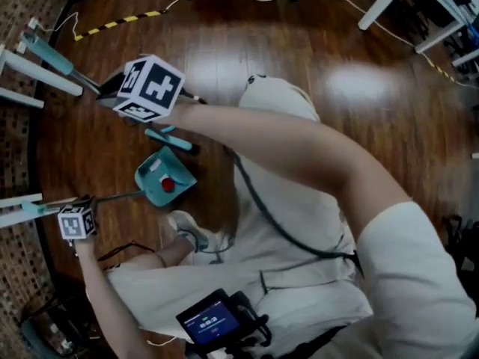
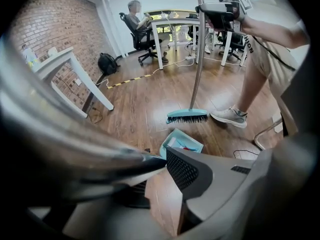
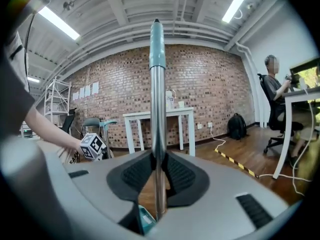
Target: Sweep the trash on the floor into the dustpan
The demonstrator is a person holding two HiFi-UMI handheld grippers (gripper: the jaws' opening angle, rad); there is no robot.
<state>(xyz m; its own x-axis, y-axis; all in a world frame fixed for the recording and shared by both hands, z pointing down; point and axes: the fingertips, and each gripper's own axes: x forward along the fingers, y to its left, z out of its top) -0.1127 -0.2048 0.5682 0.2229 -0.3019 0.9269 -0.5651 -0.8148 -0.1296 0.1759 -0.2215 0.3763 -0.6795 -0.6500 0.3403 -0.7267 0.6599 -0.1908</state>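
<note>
L gripper point(image 2: 166, 165) fingers pinch dustpan point(image 1: 150, 173) handle; R gripper point(image 3: 159, 176) fingers pinch broom point(image 2: 187, 115) pole. Its head is just beside dustpan, red trash point(image 1: 168, 185) inside.

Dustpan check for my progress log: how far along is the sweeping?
Done: a red piece of trash lies in the dustpan. In hand: the right gripper clamps the broom, and the left gripper holds the dustpan. Left: no loose trash shows on the floor, so probably nothing.

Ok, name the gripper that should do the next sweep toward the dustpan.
Likely right. The right gripper is shut on the broom handle, bristles down near the dustpan; the left gripper only holds the dustpan handle.
</note>
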